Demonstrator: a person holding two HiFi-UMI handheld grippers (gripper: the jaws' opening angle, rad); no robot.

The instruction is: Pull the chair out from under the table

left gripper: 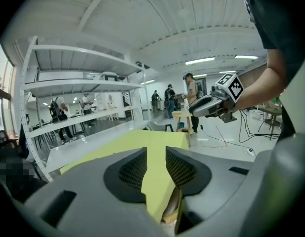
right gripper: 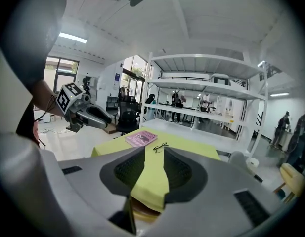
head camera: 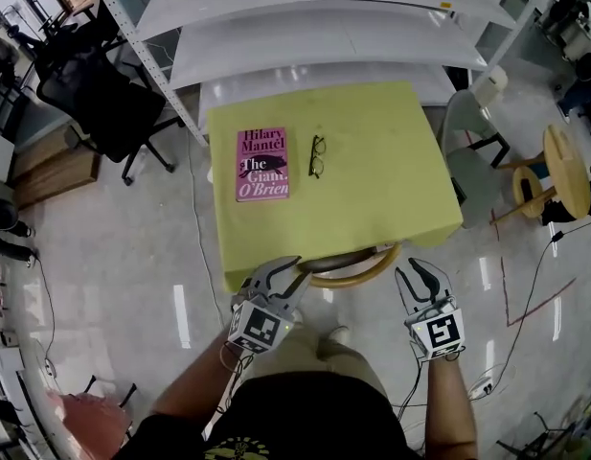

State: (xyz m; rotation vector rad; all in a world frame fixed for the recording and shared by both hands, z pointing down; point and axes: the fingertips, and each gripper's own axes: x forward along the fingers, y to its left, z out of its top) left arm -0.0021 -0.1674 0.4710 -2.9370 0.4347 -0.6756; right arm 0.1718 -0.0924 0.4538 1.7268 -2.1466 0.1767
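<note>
A wooden chair (head camera: 355, 270) is tucked under a table covered with a yellow-green cloth (head camera: 372, 175); only the curved back rim shows at the table's near edge. My left gripper (head camera: 284, 274) hovers just left of that rim, jaws parted with nothing between them. My right gripper (head camera: 418, 278) hangs just right of the rim, also open and empty. In the left gripper view the chair's wood (left gripper: 171, 209) shows low between the jaws (left gripper: 156, 169). The right gripper view shows the chair (right gripper: 144, 210) under the cloth edge below its jaws (right gripper: 153, 169).
A pink book (head camera: 262, 165) and a pair of glasses (head camera: 317, 155) lie on the cloth. White shelving (head camera: 314, 27) stands behind the table. A black office chair (head camera: 103, 108) is at the left, a round wooden stool (head camera: 561, 175) at the right. Cables run across the floor.
</note>
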